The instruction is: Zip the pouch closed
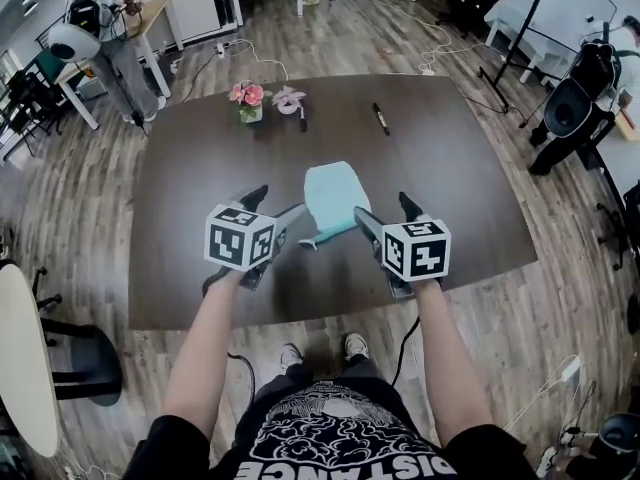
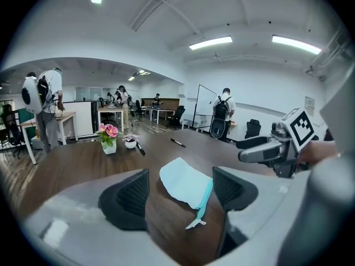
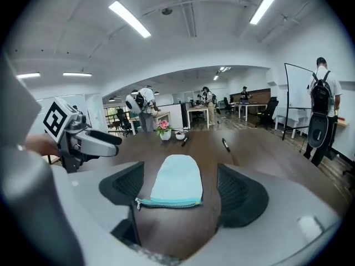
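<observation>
Counted one light blue pouch (image 1: 332, 196) lying flat on the brown table (image 1: 200, 168), right between two grippers. Found the left gripper (image 1: 278, 204) spread wide, and the right gripper (image 1: 384, 211) spread wide too (nothing pinched in either). Farther back, spotted two pens (image 1: 381, 118) and two small flower pots (image 1: 248, 100).

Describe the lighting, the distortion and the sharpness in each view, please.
Head view: soft even light, the table edges bow outward, the pouch is sharp. Left gripper view: round dark border, and the ceiling lamps glare a little. Right gripper view: same round border, and the zipper is clear.
</observation>
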Demonstrator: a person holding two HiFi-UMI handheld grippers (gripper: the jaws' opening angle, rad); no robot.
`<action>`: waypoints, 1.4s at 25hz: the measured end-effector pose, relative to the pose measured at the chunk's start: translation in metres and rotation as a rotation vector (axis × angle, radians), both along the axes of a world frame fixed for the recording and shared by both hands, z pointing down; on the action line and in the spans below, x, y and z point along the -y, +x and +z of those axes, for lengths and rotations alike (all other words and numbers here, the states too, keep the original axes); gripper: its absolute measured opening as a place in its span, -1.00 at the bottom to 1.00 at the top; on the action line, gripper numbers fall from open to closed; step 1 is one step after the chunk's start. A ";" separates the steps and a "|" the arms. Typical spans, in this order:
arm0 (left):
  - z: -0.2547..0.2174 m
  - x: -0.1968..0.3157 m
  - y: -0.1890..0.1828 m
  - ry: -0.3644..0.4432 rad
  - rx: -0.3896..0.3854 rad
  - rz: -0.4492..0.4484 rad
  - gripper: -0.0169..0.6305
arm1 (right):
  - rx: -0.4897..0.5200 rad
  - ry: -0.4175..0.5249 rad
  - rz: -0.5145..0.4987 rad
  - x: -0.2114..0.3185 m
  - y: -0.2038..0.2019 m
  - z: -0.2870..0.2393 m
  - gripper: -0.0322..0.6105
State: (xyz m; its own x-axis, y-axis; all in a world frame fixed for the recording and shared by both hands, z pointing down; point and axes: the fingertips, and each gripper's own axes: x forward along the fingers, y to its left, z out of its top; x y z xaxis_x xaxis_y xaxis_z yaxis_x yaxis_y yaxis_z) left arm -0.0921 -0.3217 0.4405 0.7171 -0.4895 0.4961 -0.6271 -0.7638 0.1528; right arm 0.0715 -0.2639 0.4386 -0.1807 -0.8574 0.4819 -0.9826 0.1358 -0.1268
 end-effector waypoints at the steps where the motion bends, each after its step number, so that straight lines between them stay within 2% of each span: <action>1: 0.003 -0.001 0.002 -0.004 0.001 0.019 0.19 | 0.000 -0.004 0.012 -0.003 -0.001 0.002 0.35; 7: 0.027 -0.013 0.014 -0.025 0.035 0.127 0.19 | 0.006 -0.022 0.053 -0.019 -0.008 0.017 0.33; 19: 0.070 -0.026 0.014 -0.049 0.141 0.314 0.15 | 0.046 -0.040 0.090 -0.028 -0.034 0.037 0.20; 31: 0.109 -0.043 0.025 -0.076 0.233 0.508 -0.08 | 0.076 -0.076 0.110 -0.028 -0.042 0.061 0.15; 35: 0.126 -0.046 0.025 -0.088 0.262 0.542 -0.15 | 0.080 -0.101 0.109 -0.031 -0.044 0.073 0.14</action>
State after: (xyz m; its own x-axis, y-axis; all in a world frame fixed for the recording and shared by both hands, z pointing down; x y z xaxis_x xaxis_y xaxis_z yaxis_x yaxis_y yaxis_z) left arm -0.0669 -0.2760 0.5670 0.7011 -0.0382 0.7120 -0.1776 -0.9764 0.1225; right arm 0.0274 -0.2328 0.5113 -0.1301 -0.8220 0.5544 -0.9770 0.0111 -0.2129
